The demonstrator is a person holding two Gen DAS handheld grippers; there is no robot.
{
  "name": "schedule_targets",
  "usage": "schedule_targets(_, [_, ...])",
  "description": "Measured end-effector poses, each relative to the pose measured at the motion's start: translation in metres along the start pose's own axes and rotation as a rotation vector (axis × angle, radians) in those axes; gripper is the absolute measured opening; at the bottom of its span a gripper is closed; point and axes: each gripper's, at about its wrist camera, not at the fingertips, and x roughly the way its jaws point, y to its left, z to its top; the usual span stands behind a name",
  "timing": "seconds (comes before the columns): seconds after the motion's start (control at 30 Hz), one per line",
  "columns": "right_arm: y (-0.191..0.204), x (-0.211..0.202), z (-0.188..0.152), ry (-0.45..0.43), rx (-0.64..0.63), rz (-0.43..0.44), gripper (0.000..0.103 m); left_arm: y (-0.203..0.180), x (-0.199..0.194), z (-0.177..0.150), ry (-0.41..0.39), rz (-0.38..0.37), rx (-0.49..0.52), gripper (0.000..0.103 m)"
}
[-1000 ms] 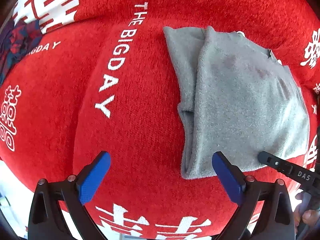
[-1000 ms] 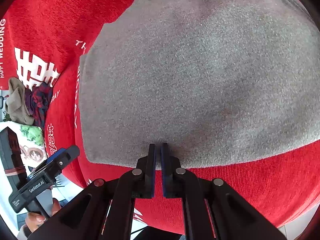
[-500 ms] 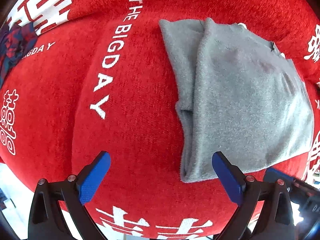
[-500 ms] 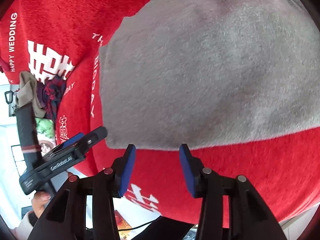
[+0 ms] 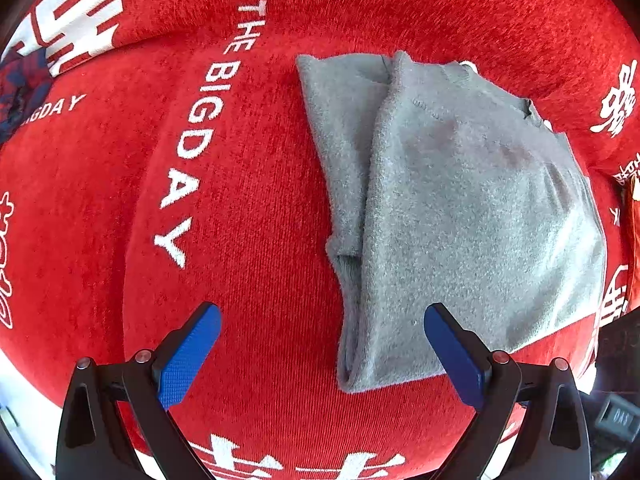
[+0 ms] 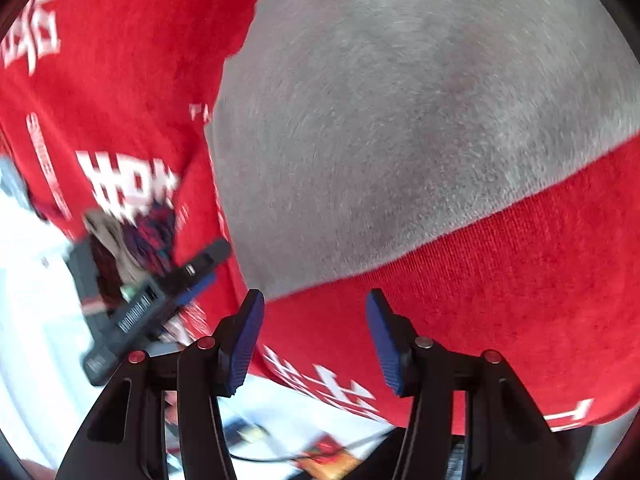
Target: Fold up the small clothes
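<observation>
A grey knit garment (image 5: 460,208) lies folded flat on the red printed cloth (image 5: 248,208), a narrower layer sticking out along its left edge. My left gripper (image 5: 320,344) is open and empty, hovering over the garment's near left corner. In the right wrist view the same grey garment (image 6: 400,120) fills the upper frame. My right gripper (image 6: 316,336) is open and empty, just off the garment's near edge, over the red cloth (image 6: 500,280). The left gripper's body (image 6: 156,300) shows blurred at the left there.
A dark plaid and beige pile of clothes (image 5: 20,92) lies at the far left of the red cloth; it also shows in the right wrist view (image 6: 132,240). The cloth's near edge drops to a white surface (image 6: 40,320) with small items.
My right gripper opened, let go of the grey garment's near edge and pulled back and swung. The left gripper stayed open and shifted slightly; the garment lies still.
</observation>
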Motion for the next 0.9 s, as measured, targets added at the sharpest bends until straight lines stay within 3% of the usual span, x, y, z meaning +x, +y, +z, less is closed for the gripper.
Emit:
schedule_targets(0.27, [-0.027,0.005,0.002,-0.086,0.175,0.181,0.062,0.001,0.006,0.008,0.014,-0.054,0.009,0.102])
schedule_targets(0.43, [-0.032,0.011,0.003,-0.117,0.223,0.255,0.063,0.019,0.011,0.021,0.035,-0.195,-0.055,0.102])
schedule_targets(0.67, [-0.037,0.024,0.012,-0.163,0.356,0.411,0.063,0.03,0.015,0.038,0.049,-0.305,-0.07,0.102])
schedule_targets(0.7, [-0.036,0.026,0.014,-0.167,0.373,0.438,0.061,0.029,0.017,0.04,0.055,-0.323,-0.074,0.102])
schedule_targets(0.73, [-0.037,0.028,0.016,-0.174,0.391,0.48,0.049,0.029,0.021,0.043,0.065,-0.354,-0.085,0.102])
schedule_targets(0.77, [-0.038,0.029,0.018,-0.175,0.408,0.513,0.027,0.029,0.023,0.045,0.072,-0.376,-0.096,0.102])
schedule_targets(0.8, [-0.038,0.029,0.019,-0.177,0.419,0.537,0.018,0.029,0.026,0.047,0.081,-0.406,-0.113,0.102])
schedule_targets(0.9, [-0.034,0.02,0.022,-0.185,0.419,0.643,0.012,0.03,0.034,0.054,0.108,-0.515,-0.174,0.102])
